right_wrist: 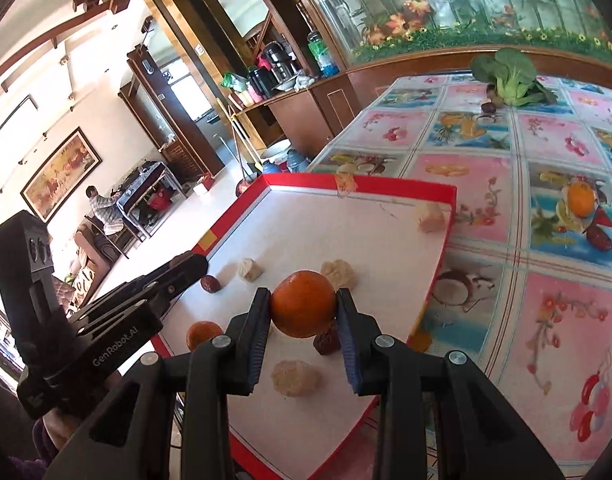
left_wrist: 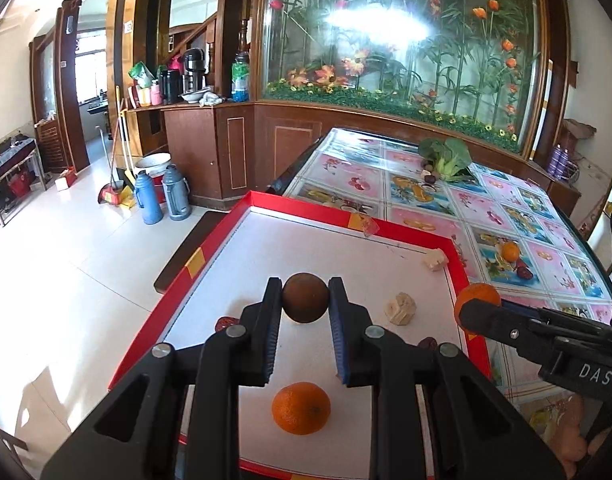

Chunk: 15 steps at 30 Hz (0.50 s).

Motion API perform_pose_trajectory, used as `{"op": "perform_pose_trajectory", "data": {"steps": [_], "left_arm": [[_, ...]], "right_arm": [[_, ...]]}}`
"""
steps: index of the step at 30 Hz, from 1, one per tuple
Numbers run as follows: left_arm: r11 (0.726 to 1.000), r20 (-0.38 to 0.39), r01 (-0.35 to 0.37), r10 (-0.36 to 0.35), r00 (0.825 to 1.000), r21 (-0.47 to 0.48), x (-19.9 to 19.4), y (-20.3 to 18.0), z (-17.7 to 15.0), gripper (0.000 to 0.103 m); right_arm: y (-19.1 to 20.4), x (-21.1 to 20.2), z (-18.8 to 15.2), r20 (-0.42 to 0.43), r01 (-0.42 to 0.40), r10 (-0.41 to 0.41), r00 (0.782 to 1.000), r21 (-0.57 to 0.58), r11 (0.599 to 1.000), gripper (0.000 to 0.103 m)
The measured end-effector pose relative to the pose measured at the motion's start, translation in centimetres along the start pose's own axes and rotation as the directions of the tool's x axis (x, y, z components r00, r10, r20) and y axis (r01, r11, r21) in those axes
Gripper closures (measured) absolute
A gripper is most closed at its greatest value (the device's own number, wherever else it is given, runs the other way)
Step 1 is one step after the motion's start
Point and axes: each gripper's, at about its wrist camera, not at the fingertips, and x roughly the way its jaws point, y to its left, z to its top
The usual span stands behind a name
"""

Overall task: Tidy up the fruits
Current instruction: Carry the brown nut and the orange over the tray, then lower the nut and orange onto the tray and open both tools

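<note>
My left gripper (left_wrist: pixel 306 298) is shut on a round brown fruit (left_wrist: pixel 305 297) and holds it above the red-rimmed white tray (left_wrist: pixel 241 248). An orange (left_wrist: pixel 301 408) lies on the tray below it. My right gripper (right_wrist: pixel 303 310) is shut on another orange (right_wrist: pixel 303 304) over the tray (right_wrist: pixel 386 248); it also shows in the left wrist view (left_wrist: pixel 477 306) at the tray's right rim. A third orange (right_wrist: pixel 580 199) and a red date (right_wrist: pixel 600 237) lie on the tablecloth. Red dates (right_wrist: pixel 210 284) and pale walnut-like pieces (right_wrist: pixel 296 378) lie on the tray.
The table (right_wrist: pixel 486 152) has a fruit-patterned cloth. A leafy green vegetable (right_wrist: pixel 506 76) and small dark fruits (right_wrist: pixel 489 107) lie at the far end. The tray overhangs the table's left edge above the tiled floor (left_wrist: pixel 65 280). A glass floral partition (left_wrist: pixel 386 40) stands behind.
</note>
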Motion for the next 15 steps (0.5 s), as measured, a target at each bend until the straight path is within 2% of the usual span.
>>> {"op": "perform_pose_trajectory", "data": {"steps": [3,8,15], "left_arm": [[0.997,-0.032,0.078,-0.078,0.996,-0.016,0.5,0.5,-0.3,0.078],[0.989,-0.048,0.145,-0.143,0.988,0.019,0.6,0.6,-0.9,0.078],[0.982,-0.074,0.184,-0.18,0.981,0.038,0.9,0.6,-1.8,0.078]], "right_arm": [[0.5,0.3,-0.6,-0.018,-0.007,0.006,1.0,-0.023,1.0,0.071],[0.7,1.4,-1.3,-0.049,0.001,-0.003,0.999,-0.032,0.999,0.071],[1.1,2.1,-1.4,-0.067,0.005,-0.009,0.998,-0.054,0.999,0.071]]}}
